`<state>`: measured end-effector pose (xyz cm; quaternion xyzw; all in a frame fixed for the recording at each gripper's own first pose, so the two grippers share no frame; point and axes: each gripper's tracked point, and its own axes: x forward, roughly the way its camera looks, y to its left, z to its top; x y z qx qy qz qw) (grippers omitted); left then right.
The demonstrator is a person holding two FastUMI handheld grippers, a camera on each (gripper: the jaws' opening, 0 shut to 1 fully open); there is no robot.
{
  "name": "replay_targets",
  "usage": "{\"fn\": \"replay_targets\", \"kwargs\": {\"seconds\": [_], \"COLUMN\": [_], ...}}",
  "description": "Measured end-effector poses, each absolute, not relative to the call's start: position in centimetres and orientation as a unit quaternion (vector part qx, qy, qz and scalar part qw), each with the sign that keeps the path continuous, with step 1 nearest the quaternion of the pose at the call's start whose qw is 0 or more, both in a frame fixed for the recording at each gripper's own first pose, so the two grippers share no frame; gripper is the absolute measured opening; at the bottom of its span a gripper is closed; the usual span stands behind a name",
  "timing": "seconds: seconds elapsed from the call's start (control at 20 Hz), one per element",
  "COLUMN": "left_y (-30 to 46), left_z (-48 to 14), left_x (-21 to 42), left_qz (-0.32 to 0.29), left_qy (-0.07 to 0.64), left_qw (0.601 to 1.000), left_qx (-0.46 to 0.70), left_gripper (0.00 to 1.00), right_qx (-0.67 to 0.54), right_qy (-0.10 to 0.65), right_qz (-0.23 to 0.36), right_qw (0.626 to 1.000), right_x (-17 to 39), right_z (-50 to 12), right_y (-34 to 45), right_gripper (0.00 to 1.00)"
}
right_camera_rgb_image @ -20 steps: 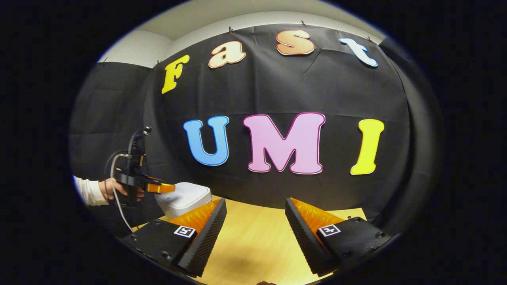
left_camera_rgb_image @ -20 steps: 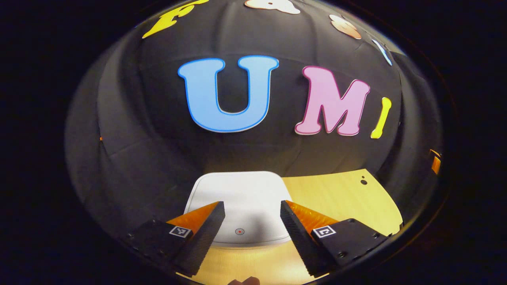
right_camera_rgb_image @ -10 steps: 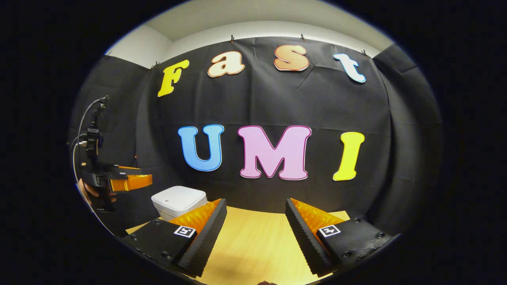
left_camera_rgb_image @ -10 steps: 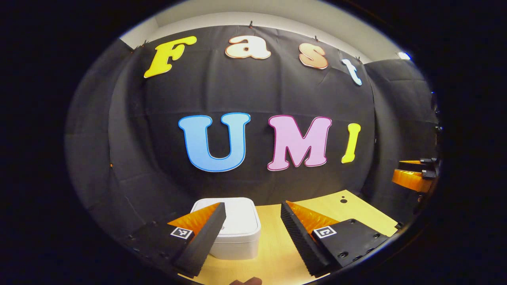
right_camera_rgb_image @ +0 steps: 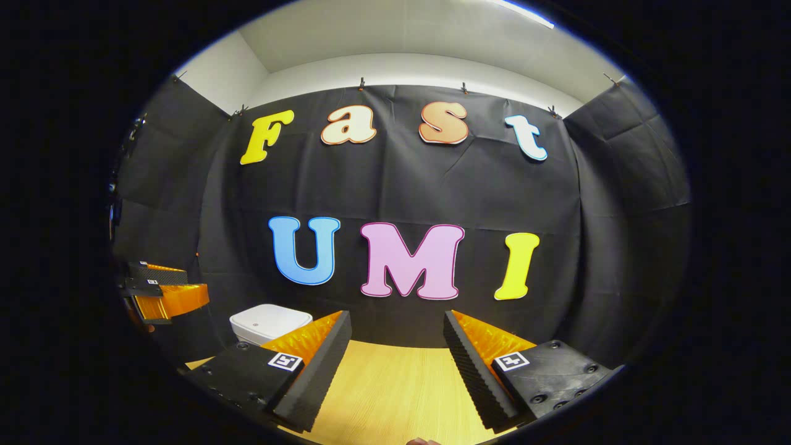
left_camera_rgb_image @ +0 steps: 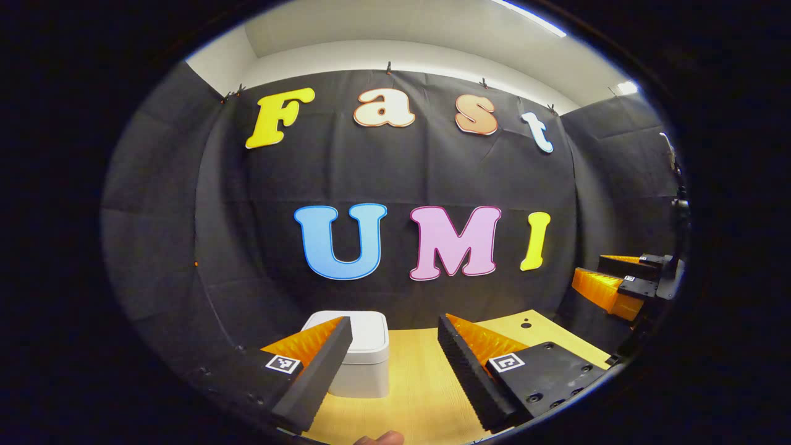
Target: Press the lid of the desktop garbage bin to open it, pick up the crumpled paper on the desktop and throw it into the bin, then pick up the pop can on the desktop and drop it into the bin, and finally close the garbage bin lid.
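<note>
Black cloth hangs behind a pale wooden tabletop [left_camera_rgb_image: 426, 377], and my garbage bin [left_camera_rgb_image: 364, 358] stands near its far left corner, lid [right_camera_rgb_image: 270, 320] down flat. My left hand-held gripper [left_camera_rgb_image: 389, 371] hovers on the near side of the bin with its jaws spread wide and nothing between them; one finger overlaps the bin's left side in the left gripper view, though I judge it is apart from the bin, not touching. My right hand-held gripper [right_camera_rgb_image: 392, 364] is likewise wide and empty, over bare wood well to the right of the bin. I cannot find the crumpled paper or the pop can from here, and with the lid down I judge the job either barely begun or finished (I cannot tell which). If the lid is to be pressed, I would bring one fingertip straight down on the small mark near its front edge [right_camera_rgb_image: 254, 321], pressing briefly and squarely so the light bin does not skid toward the tabletop's edge.
</note>
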<state>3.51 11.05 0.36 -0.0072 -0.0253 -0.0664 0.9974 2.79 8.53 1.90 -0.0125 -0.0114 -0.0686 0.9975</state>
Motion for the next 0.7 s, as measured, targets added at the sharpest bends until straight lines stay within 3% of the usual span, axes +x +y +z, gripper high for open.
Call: {"fn": "replay_targets", "kwargs": {"seconds": [0.5,0.55,0.7], "left_y": [9.5,9.5,10.3], "left_z": [1.5,1.4,1.3], "left_x": [-0.2,-0.5,-1.9], "left_qz": [-0.024,-0.020,0.000], "left_qy": [-0.027,-0.028,-0.030], "left_qw": [0.998,0.998,0.999], "left_qx": [-0.044,-0.045,-0.035], "left_gripper": [0.96,0.92,0.95], "right_qx": [-0.025,-0.022,-0.010], "right_qy": [-0.028,-0.028,-0.031], "right_qz": [0.004,0.008,0.025], "right_qw": [0.999,0.999,0.999], "right_x": [2.8,2.9,3.1], "right_z": [3.1,3.1,3.3], "right_y": [10.4,10.5,11.5], "right_gripper": [0.96,0.96,0.96]}}
